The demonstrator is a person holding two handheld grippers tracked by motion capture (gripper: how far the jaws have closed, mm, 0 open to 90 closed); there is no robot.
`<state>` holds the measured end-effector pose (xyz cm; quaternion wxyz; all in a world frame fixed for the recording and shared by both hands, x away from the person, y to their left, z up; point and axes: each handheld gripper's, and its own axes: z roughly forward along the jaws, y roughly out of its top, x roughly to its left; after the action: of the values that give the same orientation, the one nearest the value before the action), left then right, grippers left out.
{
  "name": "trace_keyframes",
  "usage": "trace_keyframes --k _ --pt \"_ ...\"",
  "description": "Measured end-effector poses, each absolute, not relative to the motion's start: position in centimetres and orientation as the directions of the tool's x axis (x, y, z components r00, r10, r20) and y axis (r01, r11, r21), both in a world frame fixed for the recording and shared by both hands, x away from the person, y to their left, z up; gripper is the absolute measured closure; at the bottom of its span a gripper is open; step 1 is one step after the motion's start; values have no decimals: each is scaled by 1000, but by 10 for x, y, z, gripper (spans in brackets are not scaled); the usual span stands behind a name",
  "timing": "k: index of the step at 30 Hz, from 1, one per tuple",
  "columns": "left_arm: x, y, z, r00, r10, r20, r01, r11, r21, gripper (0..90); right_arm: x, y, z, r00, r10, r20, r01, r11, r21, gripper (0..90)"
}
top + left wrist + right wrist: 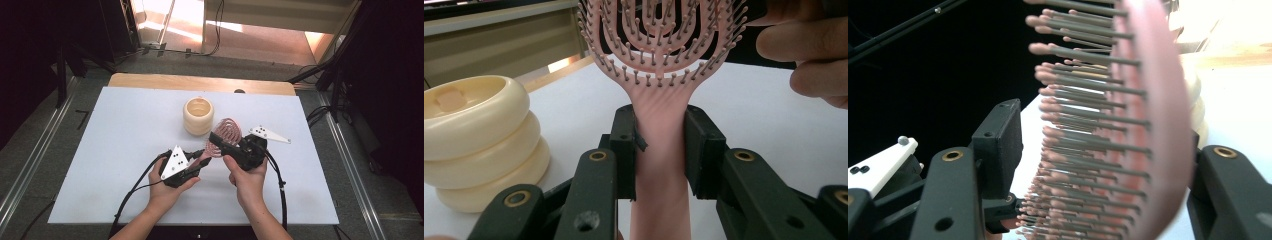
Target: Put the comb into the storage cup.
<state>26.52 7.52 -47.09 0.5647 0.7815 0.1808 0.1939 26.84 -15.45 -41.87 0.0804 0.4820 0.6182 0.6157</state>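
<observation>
A pink vented hairbrush (226, 132) hangs just above the white table (125, 130), its head tilted up toward the far side. My left gripper (202, 159) is shut on its handle (660, 150), with a black pad pressed against each side. My right gripper (222, 140) straddles the brush head (1153, 125). One jaw faces the bristle tips with a thin gap and the other stands behind the head's back, so it reads as open around the head.
A cream ribbed round container (198, 116) stands just beyond the brush, at the left in the left gripper view (474, 140). The person's fingers (809, 45) are close to the brush head. Cables trail back from both grippers to the near table edge.
</observation>
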Motion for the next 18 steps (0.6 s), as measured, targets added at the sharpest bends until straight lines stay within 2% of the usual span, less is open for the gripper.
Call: trace_keyframes --k 4,18 --pt "264 74 -471 859 501 108 56 -300 952 711 269 -154 -420 -514 697 499 502 -227 834 383" --pt "265 74 -472 857 503 113 56 -308 950 711 270 -155 -422 -497 692 523 520 -244 818 492"
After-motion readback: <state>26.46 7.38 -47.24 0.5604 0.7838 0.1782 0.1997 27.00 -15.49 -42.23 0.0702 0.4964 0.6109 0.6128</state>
